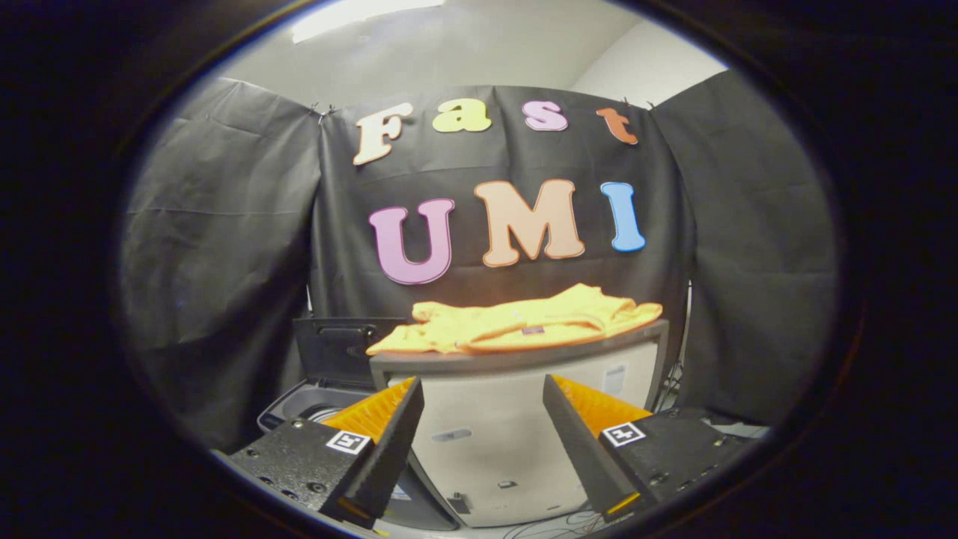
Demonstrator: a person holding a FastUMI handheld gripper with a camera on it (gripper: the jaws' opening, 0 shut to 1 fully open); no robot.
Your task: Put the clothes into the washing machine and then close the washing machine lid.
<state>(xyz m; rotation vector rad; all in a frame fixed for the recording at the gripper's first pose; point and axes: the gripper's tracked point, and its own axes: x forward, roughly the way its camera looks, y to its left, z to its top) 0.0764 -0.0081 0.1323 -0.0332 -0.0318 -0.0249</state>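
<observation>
1 yellow garment [516, 322] on 1 pale cabinet [509, 419]. 1 washing machine [322, 404] w/ 1 raised lid [340, 348]. 1 gripper [483, 408], 2 fingers [393, 442] spread apart, nothing btwn them.

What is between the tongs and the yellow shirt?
In the gripper view, the open tongs frame the pale front of a box-like appliance; the yellow shirt lies on its top, beyond them.

the gripper [483, 389] is level, its two fingers [397, 427] spread wide apart, pointing forward and holding nothing.
</observation>
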